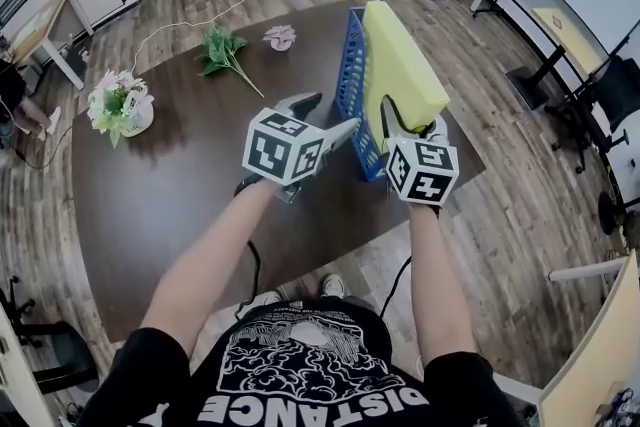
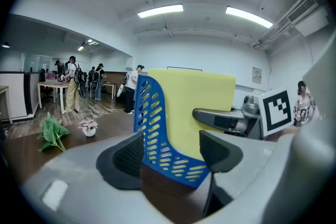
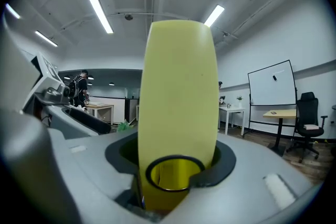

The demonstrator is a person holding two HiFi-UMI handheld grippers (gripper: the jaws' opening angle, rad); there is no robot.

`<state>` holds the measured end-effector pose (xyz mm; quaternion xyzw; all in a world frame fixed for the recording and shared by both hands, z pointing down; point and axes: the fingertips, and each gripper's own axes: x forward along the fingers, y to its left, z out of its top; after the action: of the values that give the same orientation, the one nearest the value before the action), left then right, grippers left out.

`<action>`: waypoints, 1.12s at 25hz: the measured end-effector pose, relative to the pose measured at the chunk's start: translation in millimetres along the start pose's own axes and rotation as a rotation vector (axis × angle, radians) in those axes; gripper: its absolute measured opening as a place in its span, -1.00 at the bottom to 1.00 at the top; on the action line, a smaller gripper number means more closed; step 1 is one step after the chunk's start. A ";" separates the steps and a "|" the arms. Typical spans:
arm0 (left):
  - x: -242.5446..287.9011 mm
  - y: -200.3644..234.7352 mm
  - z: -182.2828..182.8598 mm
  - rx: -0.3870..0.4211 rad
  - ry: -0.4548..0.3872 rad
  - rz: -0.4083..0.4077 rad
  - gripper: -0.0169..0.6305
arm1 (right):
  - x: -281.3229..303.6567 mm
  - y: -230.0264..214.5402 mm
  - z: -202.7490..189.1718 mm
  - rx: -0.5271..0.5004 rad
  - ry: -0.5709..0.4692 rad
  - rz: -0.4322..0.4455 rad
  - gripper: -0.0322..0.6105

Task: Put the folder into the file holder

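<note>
A yellow folder [image 1: 400, 65] stands on edge inside the blue slotted file holder [image 1: 350, 65] at the far right of the dark table [image 1: 180, 185]. My right gripper [image 1: 410, 125] straddles the folder's near end; in the right gripper view the folder [image 3: 178, 102] fills the space between the jaws of that gripper [image 3: 176, 165], with thin dark gaps beside the pads, so it is open. My left gripper [image 1: 325, 115] is open at the holder's near left side. In the left gripper view the holder [image 2: 157, 128] and the folder [image 2: 194, 107] stand just beyond the open gripper [image 2: 170, 157].
On the table's left part are a white pot of flowers [image 1: 120, 105], a green sprig [image 1: 225, 50] and a small pink flower [image 1: 280, 37]. The holder is close to the table's right edge. An office chair [image 1: 600, 105] and white desks stand on the wooden floor around.
</note>
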<state>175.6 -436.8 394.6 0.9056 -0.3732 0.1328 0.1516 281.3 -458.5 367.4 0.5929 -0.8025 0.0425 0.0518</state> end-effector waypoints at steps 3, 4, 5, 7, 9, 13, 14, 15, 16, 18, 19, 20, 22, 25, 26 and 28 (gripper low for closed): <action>-3.9 -2.8 -0.5 0.001 -0.001 -0.012 0.11 | -4.8 1.6 0.2 -0.011 0.014 -0.018 -0.23; -5.9 -3.9 -1.0 0.002 -0.001 -0.016 0.11 | -7.1 2.5 0.6 -0.014 0.015 -0.023 -0.23; -8.2 -5.0 -1.5 0.004 -0.002 -0.020 0.11 | -9.8 3.4 1.0 -0.015 0.017 -0.029 -0.22; -13.2 -6.8 -2.4 0.007 -0.003 -0.027 0.11 | -15.8 4.6 2.1 -0.014 0.018 -0.041 -0.22; -18.1 -7.7 -3.2 0.009 -0.004 -0.033 0.11 | -21.6 5.3 2.9 -0.013 0.018 -0.055 -0.22; -28.0 -10.2 -5.3 0.021 -0.006 -0.046 0.11 | -35.6 8.2 3.9 -0.009 0.019 -0.085 -0.22; -30.5 -11.6 -5.1 0.025 -0.007 -0.050 0.11 | -39.9 8.9 4.9 -0.007 0.017 -0.092 -0.22; -33.2 -13.1 -4.7 0.029 -0.009 -0.053 0.11 | -44.4 9.9 5.9 -0.003 0.017 -0.098 -0.22; -35.9 -14.7 -4.4 0.033 -0.011 -0.056 0.11 | -48.8 11.3 6.6 -0.001 0.018 -0.103 -0.22; -41.3 -18.2 -4.4 0.041 -0.017 -0.063 0.11 | -57.5 14.9 6.7 -0.002 0.024 -0.110 -0.22; -43.8 -20.3 -5.0 0.045 -0.020 -0.066 0.11 | -62.0 16.7 6.4 -0.003 0.027 -0.113 -0.22; -46.3 -22.5 -6.0 0.049 -0.022 -0.069 0.11 | -66.8 18.2 6.1 -0.005 0.030 -0.118 -0.22; -51.2 -27.1 -8.1 0.055 -0.022 -0.076 0.05 | -77.1 20.7 5.7 -0.005 0.034 -0.130 -0.30; -58.9 -31.6 -9.2 0.058 -0.022 -0.086 -0.05 | -92.0 24.7 4.5 0.001 0.048 -0.145 -0.35; -61.7 -32.4 -9.1 0.061 -0.023 -0.088 -0.11 | -96.6 26.5 4.1 0.002 0.053 -0.148 -0.37; -67.1 -33.6 -8.4 0.073 -0.024 -0.092 -0.19 | -105.3 30.4 4.5 0.003 0.059 -0.154 -0.45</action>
<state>152.5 -368.4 372.7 0.9283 -0.3280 0.1283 0.1196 282.8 -350.4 348.7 0.6512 -0.7527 0.0572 0.0775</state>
